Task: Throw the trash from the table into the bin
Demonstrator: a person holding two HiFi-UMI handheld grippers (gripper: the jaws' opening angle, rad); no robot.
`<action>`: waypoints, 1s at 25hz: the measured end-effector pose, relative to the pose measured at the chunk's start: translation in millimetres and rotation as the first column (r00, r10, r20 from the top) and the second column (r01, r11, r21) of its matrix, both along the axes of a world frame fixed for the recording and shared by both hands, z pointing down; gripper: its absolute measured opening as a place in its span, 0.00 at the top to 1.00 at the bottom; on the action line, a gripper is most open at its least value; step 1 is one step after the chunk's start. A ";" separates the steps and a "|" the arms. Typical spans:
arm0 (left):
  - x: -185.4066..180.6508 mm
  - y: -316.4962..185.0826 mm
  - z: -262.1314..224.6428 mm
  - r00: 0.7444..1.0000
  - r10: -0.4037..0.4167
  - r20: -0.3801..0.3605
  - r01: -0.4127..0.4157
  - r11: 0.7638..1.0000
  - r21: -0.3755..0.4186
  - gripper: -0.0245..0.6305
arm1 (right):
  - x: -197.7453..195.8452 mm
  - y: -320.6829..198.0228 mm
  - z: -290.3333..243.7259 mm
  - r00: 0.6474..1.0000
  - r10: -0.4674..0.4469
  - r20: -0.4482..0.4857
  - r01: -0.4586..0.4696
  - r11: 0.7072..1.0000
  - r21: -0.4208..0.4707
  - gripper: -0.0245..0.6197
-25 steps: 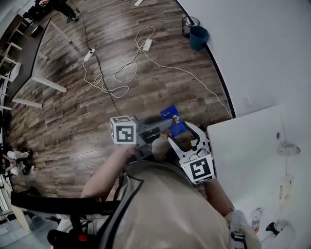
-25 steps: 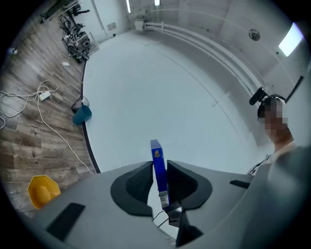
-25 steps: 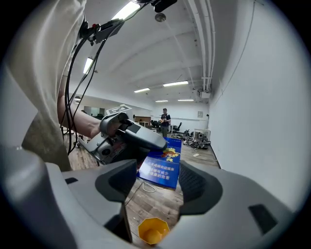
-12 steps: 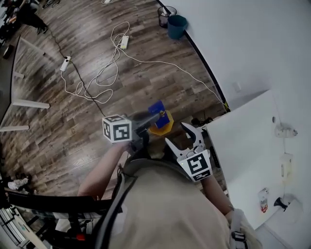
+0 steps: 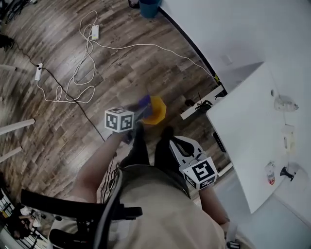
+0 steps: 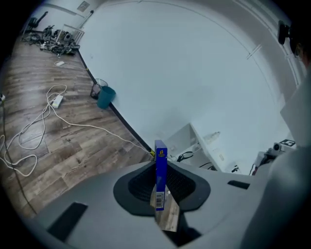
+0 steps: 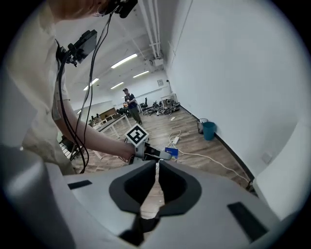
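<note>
My left gripper [image 6: 160,166] is shut on a thin blue packet [image 6: 161,150] that stands upright between the pads. In the head view this packet [image 5: 152,110] is a blurred blue and yellow shape just ahead of the left gripper [image 5: 140,113], over the wooden floor. The right gripper [image 5: 171,142] hangs lower right of it, close to my body. Its jaws are closing and nearly meet, with nothing between them [image 7: 157,163]. The blue bin [image 5: 148,6] stands far off by the wall, also in the left gripper view [image 6: 105,97].
The white table [image 5: 243,131] is at the right with small bits of trash [image 5: 283,102] on it. White cables and a power strip [image 5: 95,32] lie across the floor. A black mesh bin [image 6: 97,88] stands beside the blue one. A person [image 7: 130,104] stands far back.
The left gripper has dropped lower with the blue packet still in it. The right gripper's jaws, wide apart before, have come together. The bin has slid toward the top of the head view.
</note>
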State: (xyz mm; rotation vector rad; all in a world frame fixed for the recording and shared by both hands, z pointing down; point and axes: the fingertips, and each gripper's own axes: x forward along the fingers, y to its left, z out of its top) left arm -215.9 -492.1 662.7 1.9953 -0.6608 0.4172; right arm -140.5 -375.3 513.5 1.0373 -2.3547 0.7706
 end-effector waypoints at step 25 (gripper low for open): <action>28.3 44.3 350.6 0.923 0.154 0.353 -0.080 0.973 -0.216 0.87 | 57.1 63.5 209.9 0.994 0.081 0.069 -0.052 0.937 -0.347 0.92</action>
